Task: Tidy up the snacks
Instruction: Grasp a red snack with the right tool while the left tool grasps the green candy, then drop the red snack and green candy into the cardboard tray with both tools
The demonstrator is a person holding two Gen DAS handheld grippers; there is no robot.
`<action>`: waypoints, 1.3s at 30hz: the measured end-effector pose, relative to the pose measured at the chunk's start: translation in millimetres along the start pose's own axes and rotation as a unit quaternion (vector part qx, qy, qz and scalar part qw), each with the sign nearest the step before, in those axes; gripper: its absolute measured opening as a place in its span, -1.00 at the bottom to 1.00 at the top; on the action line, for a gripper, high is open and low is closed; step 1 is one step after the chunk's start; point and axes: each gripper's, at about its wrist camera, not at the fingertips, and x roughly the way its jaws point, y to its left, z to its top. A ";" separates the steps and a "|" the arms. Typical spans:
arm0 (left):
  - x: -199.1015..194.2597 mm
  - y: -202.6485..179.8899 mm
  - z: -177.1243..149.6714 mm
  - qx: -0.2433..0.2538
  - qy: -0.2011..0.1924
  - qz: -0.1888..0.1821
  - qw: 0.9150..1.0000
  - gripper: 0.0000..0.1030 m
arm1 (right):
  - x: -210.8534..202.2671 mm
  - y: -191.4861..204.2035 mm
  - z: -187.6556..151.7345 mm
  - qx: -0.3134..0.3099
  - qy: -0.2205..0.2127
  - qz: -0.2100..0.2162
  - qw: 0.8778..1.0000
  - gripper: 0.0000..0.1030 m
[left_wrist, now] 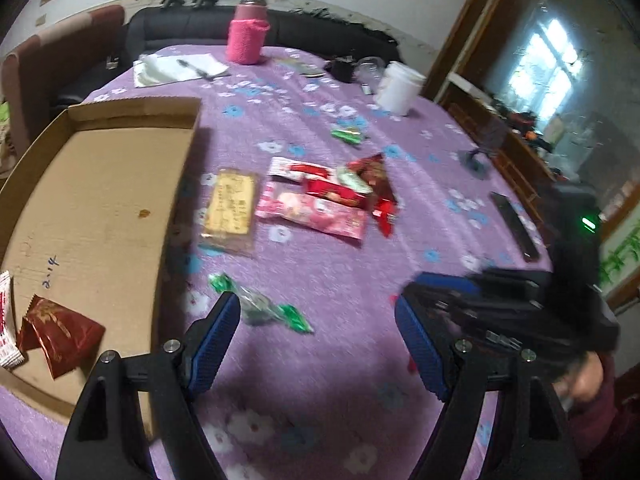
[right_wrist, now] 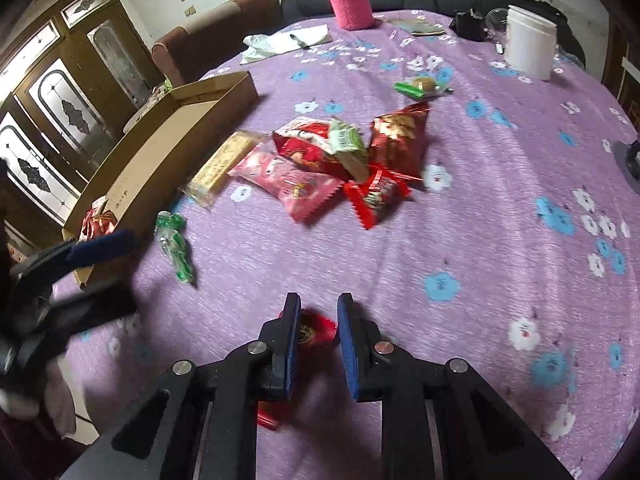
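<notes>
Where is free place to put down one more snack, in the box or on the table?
The cardboard box floor is mostly bare; only two red packets lie in its near corner. The cloth between the white tub and the snack pile is also bare. It is crowded around that pile, beside the yellow bar.

Bare cloth (right_wrist: 460,240) beside snack pile (right_wrist: 332,156)
</notes>
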 end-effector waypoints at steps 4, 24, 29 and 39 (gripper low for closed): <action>16.7 9.3 5.1 -0.011 0.019 0.020 1.000 0.53 | -8.4 -3.6 -5.8 0.008 -0.018 0.013 1.000 -0.53; 16.5 0.6 -5.3 0.050 0.011 0.020 0.998 -0.45 | 0.7 38.7 -19.5 -0.010 -0.022 -0.065 0.998 -0.17; 37.1 -30.1 -8.6 0.126 0.042 0.079 0.988 0.08 | -1.9 35.5 -23.4 -0.014 -0.027 -0.081 0.996 -0.44; -3.1 -2.1 -1.2 0.041 0.008 0.036 0.998 -0.64 | -24.5 31.4 -28.5 -0.002 -0.051 -0.039 0.998 -0.62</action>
